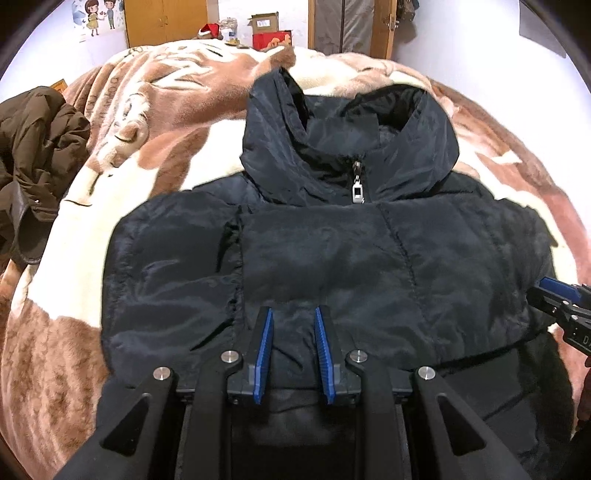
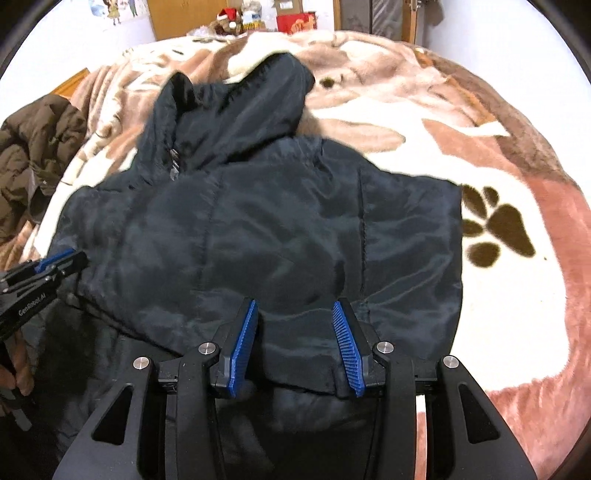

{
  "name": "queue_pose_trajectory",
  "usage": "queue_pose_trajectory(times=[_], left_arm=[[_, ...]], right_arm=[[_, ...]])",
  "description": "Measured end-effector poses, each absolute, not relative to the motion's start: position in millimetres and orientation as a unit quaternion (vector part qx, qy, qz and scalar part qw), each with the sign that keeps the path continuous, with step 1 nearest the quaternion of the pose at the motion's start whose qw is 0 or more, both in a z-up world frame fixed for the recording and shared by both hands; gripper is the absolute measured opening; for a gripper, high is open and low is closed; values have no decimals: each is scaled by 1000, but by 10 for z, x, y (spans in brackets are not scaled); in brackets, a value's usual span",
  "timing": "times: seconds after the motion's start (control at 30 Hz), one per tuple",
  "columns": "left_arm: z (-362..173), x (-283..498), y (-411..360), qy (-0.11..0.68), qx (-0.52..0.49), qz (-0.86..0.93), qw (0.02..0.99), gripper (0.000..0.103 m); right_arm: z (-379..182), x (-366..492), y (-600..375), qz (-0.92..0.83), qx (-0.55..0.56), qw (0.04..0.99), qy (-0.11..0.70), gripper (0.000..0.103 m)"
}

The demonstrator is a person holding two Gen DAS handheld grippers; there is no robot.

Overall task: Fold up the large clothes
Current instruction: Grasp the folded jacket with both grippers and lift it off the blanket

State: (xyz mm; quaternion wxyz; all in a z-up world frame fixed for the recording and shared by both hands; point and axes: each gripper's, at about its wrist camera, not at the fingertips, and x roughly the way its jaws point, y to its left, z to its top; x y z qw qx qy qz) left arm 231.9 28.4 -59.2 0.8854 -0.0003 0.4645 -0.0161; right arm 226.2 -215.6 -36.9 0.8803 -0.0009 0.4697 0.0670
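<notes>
A black hooded puffer jacket (image 1: 369, 258) lies front-up on the bed, zipped, with its silver zipper pull (image 1: 357, 192) below the hood (image 1: 351, 122). Its near part is doubled up, with the hem edge toward me. My left gripper (image 1: 292, 310) is shut on that near edge, black fabric bunched between its blue pads. In the right wrist view the jacket (image 2: 258, 221) fills the middle, and my right gripper (image 2: 295, 302) is shut on a thicker stretch of the same hem. Each gripper shows in the other's view: right gripper (image 1: 554, 295), left gripper (image 2: 59, 258).
A brown-and-cream plush blanket (image 2: 480, 221) with paw prints covers the bed. A crumpled brown coat (image 1: 37, 147) lies at the left edge. Beyond the bed stand wooden wardrobes (image 1: 166, 18), a red box (image 1: 271, 38) and a cardboard box. A hand (image 2: 14, 376) holds the left tool.
</notes>
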Motion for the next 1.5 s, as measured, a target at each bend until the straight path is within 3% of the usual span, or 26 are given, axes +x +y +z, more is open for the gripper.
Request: queue_pose_trajectory(times=[0.37,0.43,0.67,0.83,0.93,1.03,1.5], left_arm=[[-224,2285,418,438,-14,-35,898,26],[-206,2345,450,440,-17,-37,897,34],[-97,2667,553,436,-37,-45,898,41],[22,3054,615,428,-51,-54,901,58],[47,3333,662,429,-58,-55,900,62],[14,3630,714,437,-72,-48,895,63],[-382,4857,595,458,-51,-13,887,63]], right_arm=[[-83,2387,-1928,101,17,888,447,44],[-27,2449,-1888,105,14,889,445,44],[143,2753,-1844,112,13,897,428,44],[236,3117,-1885,111,17,902,417,44],[262,3439,-1901,109,22,900,421,44],[262,3717,-1915,113,31,897,427,52],[-15,4822,-1907,85,20,886,455,52]])
